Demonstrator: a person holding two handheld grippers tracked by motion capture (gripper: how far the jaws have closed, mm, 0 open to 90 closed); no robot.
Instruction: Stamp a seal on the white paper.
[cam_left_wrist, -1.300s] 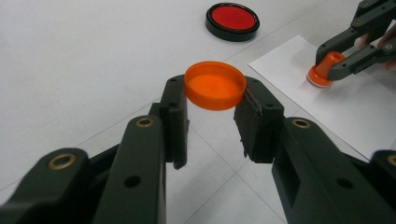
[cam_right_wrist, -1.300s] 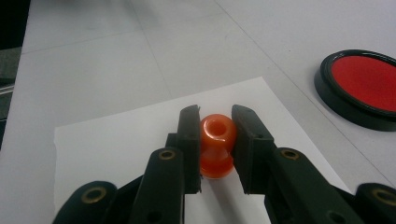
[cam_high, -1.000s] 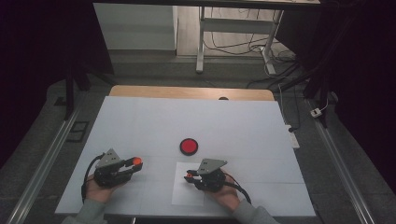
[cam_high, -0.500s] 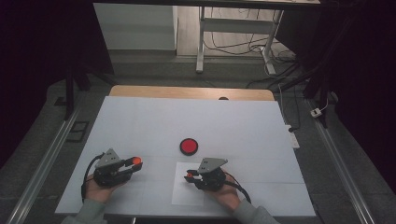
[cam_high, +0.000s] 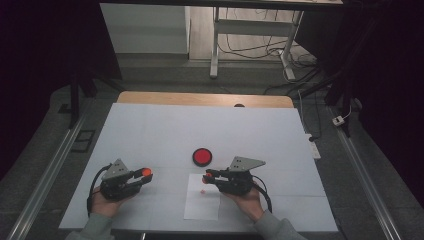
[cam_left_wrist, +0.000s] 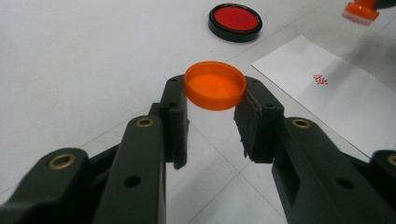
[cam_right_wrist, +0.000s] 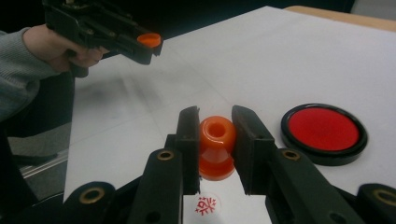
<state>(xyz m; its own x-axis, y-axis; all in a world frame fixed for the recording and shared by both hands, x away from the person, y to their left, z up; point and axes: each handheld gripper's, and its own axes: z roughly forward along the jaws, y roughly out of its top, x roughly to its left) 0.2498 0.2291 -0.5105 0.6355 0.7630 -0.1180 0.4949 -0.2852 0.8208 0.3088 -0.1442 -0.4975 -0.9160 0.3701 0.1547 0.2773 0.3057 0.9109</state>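
Observation:
My left gripper (cam_high: 146, 173) is shut on a round orange cap (cam_left_wrist: 215, 85), held level above the white table at the left. My right gripper (cam_high: 206, 176) is shut on an orange stamp (cam_right_wrist: 216, 144), gripped by its knob between both pads. The stamp hangs just above a white sheet of paper (cam_high: 202, 202). A small red snowflake imprint (cam_right_wrist: 206, 205) sits on the paper below the stamp, and it is also in the left gripper view (cam_left_wrist: 320, 79). In the right gripper view the left gripper (cam_right_wrist: 140, 44) with its cap (cam_right_wrist: 149, 39) is at the upper left.
A round red ink pad (cam_high: 202, 156) in a black case lies open on the table just beyond the paper, close to the right gripper's tip. The white table top (cam_high: 200, 130) stretches far back to a wooden edge. Metal rails run along both sides.
My right gripper has lifted with the stamp off the paper, and the red imprint now shows beneath it. The left gripper has stayed in place with the cap.

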